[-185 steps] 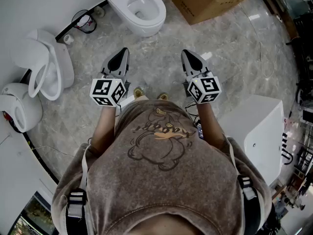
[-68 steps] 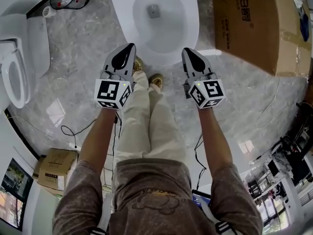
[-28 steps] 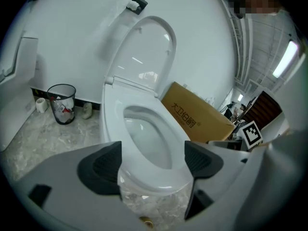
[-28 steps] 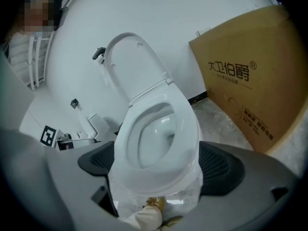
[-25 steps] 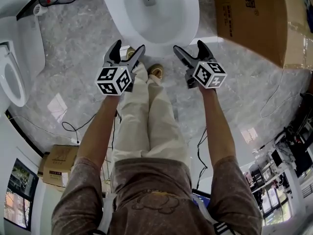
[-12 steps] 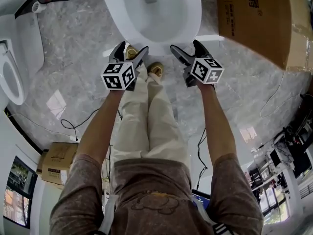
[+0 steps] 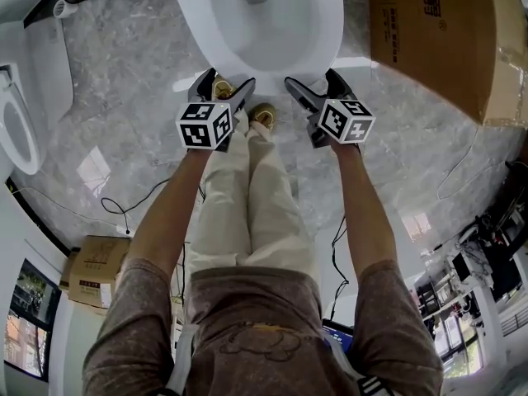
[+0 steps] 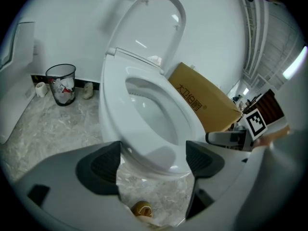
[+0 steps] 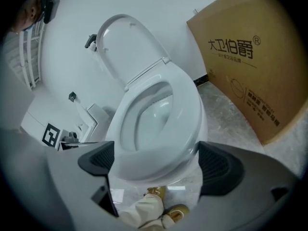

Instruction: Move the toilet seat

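A white toilet [image 7: 257, 19] stands just ahead of me, its lid [image 8: 154, 28] raised against the wall and the seat ring [image 8: 185, 121] lying down on the bowl. Both grippers hover side by side near the bowl's front rim. The left gripper [image 7: 224, 85] is open, and in its own view [image 8: 153, 160] the front rim shows between its pads with nothing gripped. The right gripper [image 7: 313, 82] is open too, and its own view [image 9: 159, 163] frames the front of the seat [image 9: 190, 105] and the raised lid [image 9: 127, 42]. I cannot tell if either gripper touches the rim.
A large cardboard box [image 7: 437, 31] leans right of the toilet. Left of it are a wire waste bin [image 8: 61, 83] and a second toilet [image 7: 21, 122]. The person's legs and shoes [image 7: 262, 118] stand between the grippers. Cables [image 7: 124, 209] and a small box [image 7: 91, 271] lie behind.
The person walked up to this toilet with both grippers shut. By one second ago both had opened, and since then they have edged slightly closer to the front rim.
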The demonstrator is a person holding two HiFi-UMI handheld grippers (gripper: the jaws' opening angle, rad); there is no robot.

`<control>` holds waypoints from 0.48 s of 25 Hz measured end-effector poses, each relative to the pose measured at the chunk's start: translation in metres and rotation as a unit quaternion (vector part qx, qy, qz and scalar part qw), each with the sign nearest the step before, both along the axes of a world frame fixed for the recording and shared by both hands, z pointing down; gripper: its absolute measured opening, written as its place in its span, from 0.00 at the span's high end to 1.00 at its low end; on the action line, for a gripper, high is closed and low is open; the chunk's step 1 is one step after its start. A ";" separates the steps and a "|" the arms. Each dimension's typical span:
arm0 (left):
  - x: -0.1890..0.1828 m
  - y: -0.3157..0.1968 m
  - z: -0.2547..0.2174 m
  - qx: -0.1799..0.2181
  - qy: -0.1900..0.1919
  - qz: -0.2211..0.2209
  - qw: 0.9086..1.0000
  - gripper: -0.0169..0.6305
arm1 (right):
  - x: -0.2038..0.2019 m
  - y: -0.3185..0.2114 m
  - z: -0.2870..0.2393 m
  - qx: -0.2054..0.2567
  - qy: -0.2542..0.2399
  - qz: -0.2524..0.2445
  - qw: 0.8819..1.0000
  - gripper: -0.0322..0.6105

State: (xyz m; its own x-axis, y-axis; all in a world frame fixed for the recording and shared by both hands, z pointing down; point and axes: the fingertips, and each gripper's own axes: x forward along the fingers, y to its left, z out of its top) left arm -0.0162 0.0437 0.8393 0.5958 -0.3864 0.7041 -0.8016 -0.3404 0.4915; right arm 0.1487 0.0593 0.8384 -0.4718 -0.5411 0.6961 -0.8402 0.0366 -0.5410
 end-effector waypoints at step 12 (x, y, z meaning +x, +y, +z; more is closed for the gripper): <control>0.003 -0.005 -0.010 -0.037 0.034 -0.047 0.998 0.32 | -0.007 -0.003 -0.013 -0.005 -0.002 0.019 1.000 0.11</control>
